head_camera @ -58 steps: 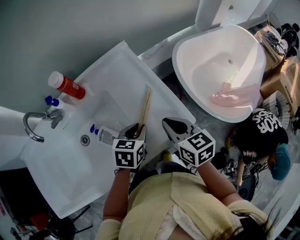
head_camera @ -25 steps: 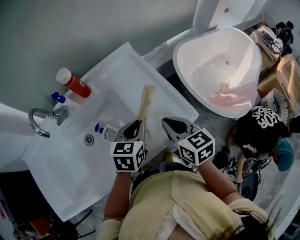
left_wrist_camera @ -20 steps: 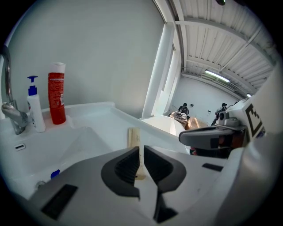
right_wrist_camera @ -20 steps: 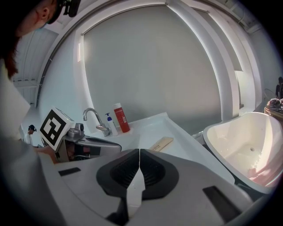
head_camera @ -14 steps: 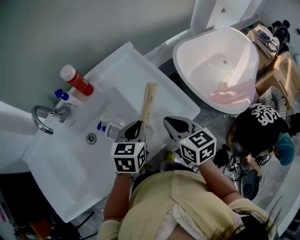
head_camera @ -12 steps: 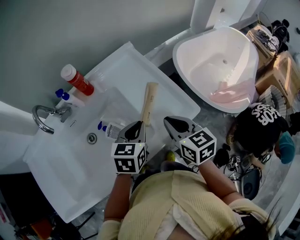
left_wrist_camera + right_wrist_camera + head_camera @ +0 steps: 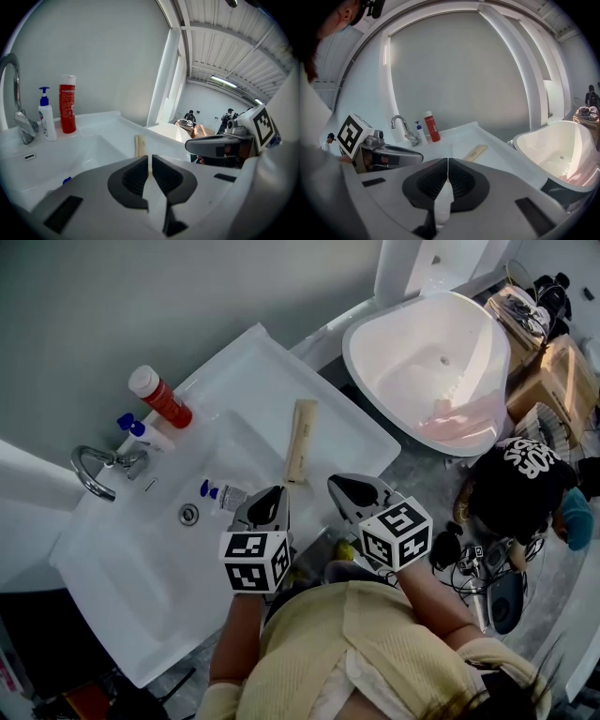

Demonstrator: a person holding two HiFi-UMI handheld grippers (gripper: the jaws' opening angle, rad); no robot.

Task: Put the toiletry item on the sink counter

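A tan toiletry tube (image 7: pixel 300 440) lies flat on the white sink counter (image 7: pixel 328 418), along the right side of the basin. In the left gripper view the tube (image 7: pixel 140 145) shows just past the jaws. My left gripper (image 7: pixel 269 495) hovers at the tube's near end, shut, with nothing between its jaws; its tips (image 7: pixel 149 157) stand a little short of the tube. Beside it to the right, over the counter's front edge, my right gripper (image 7: pixel 339 486) is shut and empty too. From the right gripper (image 7: pixel 448 161) the tube (image 7: pixel 475 152) is seen ahead.
A small blue-capped bottle (image 7: pixel 223 493) lies in the basin near the drain (image 7: pixel 189 514). A red bottle (image 7: pixel 161 397), a blue pump bottle (image 7: pixel 145 432) and the tap (image 7: pixel 98 470) stand at the back. A pink-tinged tub (image 7: pixel 431 362) is to the right, with a person (image 7: pixel 520 498) below it.
The tube's near end was at the left gripper's tips; now the tube lies on the counter slightly apart from them. The right gripper has stayed in place.
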